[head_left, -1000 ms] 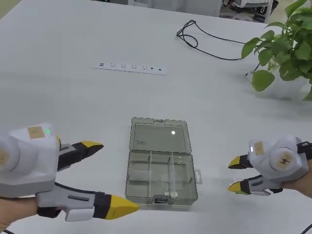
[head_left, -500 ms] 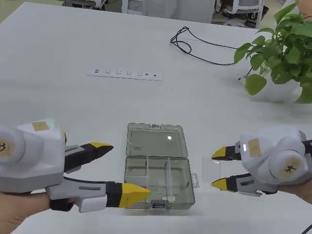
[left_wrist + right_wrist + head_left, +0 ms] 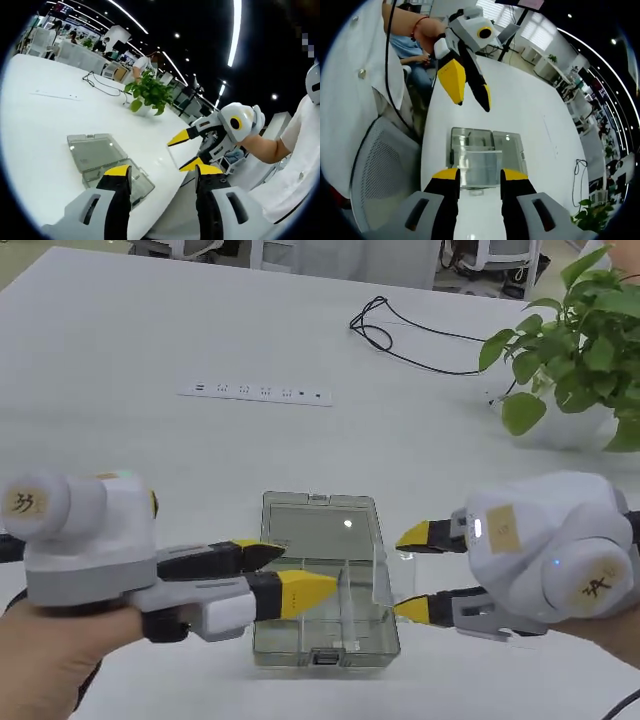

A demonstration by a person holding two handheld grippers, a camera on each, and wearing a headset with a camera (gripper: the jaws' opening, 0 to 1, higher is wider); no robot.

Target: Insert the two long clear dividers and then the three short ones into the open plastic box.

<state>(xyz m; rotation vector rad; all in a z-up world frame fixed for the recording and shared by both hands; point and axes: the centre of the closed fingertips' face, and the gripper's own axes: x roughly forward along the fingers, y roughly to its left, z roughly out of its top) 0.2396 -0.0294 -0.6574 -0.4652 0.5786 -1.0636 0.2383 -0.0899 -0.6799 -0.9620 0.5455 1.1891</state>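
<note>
nearest to the person, the left tongs (image 3: 305, 570) hang over the left side of the box (image 3: 325, 635), jaws parted with nothing between them. across from them the right tongs (image 3: 400, 574) point in from the right. they seem to pinch a clear divider (image 3: 477, 169) edge to edge, so their jaws stand wide with the sheet spanning the gap. the divider is in the air just beside the box's right wall, not yet in it.

the box sits on the counter (image 3: 150, 340) between the two tools, its lid (image 3: 320, 525) folded flat on the far side. faint partition lines show inside, though i cannot count how many dividers are in.

further back lie a power strip (image 3: 255, 393), a looped black cable (image 3: 400, 325) and, off to the right, a plant (image 3: 580, 350), all well apart from the work.

the trouble i would expect comes from the sheet itself. it is slick and nearly invisible, so it could twist in the grip or come down skewed and miss its slots. nothing braces the box, so a sideways push from the divider would likely skid it. the left tongs hover close enough to get in the way.
</note>
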